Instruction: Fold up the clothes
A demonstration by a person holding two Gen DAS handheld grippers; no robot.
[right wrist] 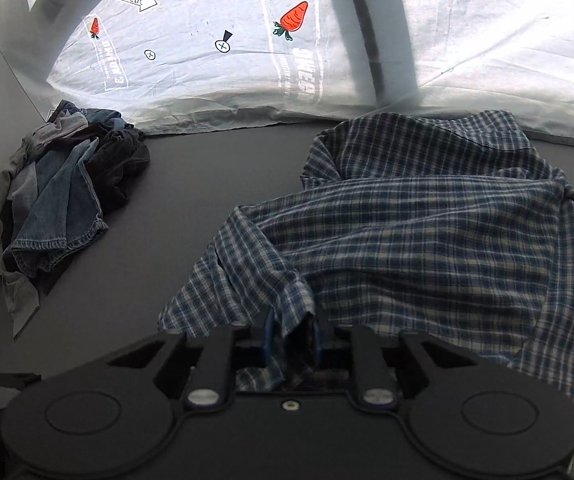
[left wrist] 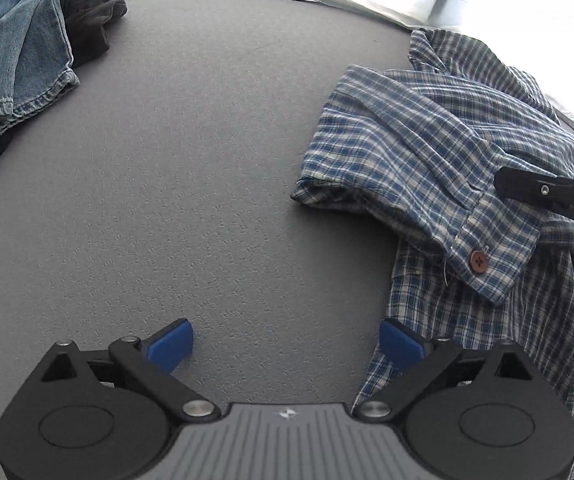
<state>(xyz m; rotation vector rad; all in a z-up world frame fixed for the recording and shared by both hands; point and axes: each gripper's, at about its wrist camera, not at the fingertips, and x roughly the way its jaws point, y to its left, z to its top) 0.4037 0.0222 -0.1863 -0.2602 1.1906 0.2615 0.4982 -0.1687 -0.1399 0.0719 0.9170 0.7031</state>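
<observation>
A blue and white plaid shirt [left wrist: 447, 168] lies crumpled on the dark grey table [left wrist: 207, 160], its buttoned cuff [left wrist: 483, 264] folded on top. My left gripper [left wrist: 287, 344] hangs open over bare table, its right blue pad at the shirt's edge with nothing between the pads. From the right, a black finger of the other gripper [left wrist: 547, 196] reaches onto the shirt. In the right wrist view, my right gripper [right wrist: 292, 336] is shut on a bunched fold of the plaid shirt [right wrist: 427, 232], which spreads away behind it.
A heap of clothes with blue denim [left wrist: 15, 64] and a black garment [left wrist: 95, 12] sits at the table's far left, seen also as a pile [right wrist: 59, 192] in the right wrist view. A white printed sheet [right wrist: 247, 60] hangs behind the table.
</observation>
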